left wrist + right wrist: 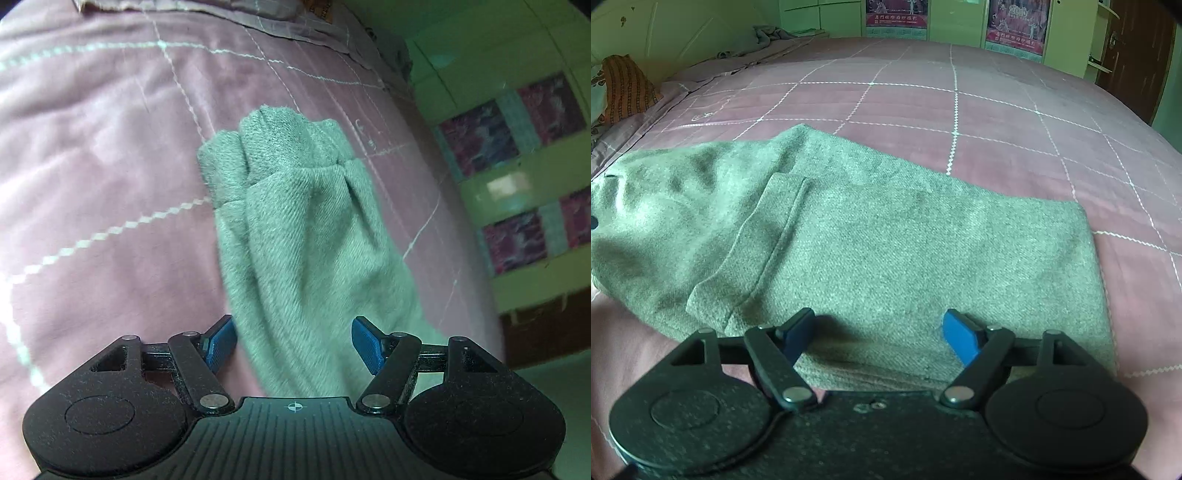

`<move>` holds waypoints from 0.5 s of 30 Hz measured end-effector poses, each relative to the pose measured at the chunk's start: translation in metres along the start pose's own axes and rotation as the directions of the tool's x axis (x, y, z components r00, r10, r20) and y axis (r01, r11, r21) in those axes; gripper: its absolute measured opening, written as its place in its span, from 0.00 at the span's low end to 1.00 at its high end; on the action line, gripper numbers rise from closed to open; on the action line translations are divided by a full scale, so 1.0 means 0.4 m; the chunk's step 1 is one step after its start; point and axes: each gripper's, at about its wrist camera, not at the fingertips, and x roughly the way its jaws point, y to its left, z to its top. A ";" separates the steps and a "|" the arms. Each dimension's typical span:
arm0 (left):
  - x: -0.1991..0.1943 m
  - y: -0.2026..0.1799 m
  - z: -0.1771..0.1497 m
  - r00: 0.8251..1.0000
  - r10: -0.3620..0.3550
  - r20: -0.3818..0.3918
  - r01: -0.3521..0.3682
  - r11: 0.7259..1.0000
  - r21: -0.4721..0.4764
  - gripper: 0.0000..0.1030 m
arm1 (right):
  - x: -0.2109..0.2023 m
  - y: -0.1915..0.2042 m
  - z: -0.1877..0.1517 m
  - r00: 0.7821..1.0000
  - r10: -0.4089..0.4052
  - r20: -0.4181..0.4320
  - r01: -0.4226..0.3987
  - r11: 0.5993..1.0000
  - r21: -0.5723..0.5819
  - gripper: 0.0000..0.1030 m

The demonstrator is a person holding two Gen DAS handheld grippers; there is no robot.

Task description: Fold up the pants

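Note:
The grey-green pants [886, 240] lie folded on a pink quilted bed cover [997, 110], with a hemmed leg end [775, 229] laid across the top towards the left. My right gripper [879, 336] hovers open over the near edge of the fold, its blue pads clear of the cloth. In the left wrist view the pants [295, 221] run away from me as a bunched strip ending in a gathered cuff [269, 147]. My left gripper [293, 343] is open, with the cloth lying between and below its fingers; the pads do not press on it.
The bed cover [92, 184] drops off at its right edge towards a green wardrobe with posters [517, 166]. In the right wrist view an orange patterned pillow [624, 88] and a crumpled grey blanket [768, 35] sit at the far left, and a dark door [1134, 48] at far right.

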 end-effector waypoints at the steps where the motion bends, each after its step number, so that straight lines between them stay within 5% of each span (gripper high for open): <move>1: 0.015 0.002 0.003 1.000 -0.014 0.007 0.014 1.000 -0.008 0.66 | 0.001 0.000 0.001 1.000 0.000 0.000 0.000 1.000 0.000 0.76; 2: 0.029 0.001 0.006 1.000 -0.028 0.013 0.028 1.000 -0.011 0.65 | 0.001 0.000 0.001 1.000 0.001 0.000 -0.001 1.000 0.000 0.77; 6: 0.085 0.014 0.017 0.999 -0.034 0.023 0.036 0.997 -0.062 0.22 | 0.005 0.000 0.000 1.000 0.002 0.005 -0.002 1.000 0.001 0.78; 9: 0.101 0.022 0.017 0.999 -0.043 0.030 0.046 0.995 -0.087 0.18 | 0.003 0.003 0.007 1.000 -0.004 0.002 0.004 1.000 -0.001 0.76; 11: 0.090 -0.001 0.006 0.998 -0.035 0.056 0.037 0.999 -0.039 0.16 | -0.010 0.008 0.022 1.000 -0.009 0.017 0.009 1.000 -0.009 0.65; 15: 0.027 -0.100 -0.019 0.991 -0.057 0.122 0.038 0.988 0.150 0.15 | 0.002 0.030 0.046 1.000 -0.010 0.027 0.011 0.999 -0.041 0.66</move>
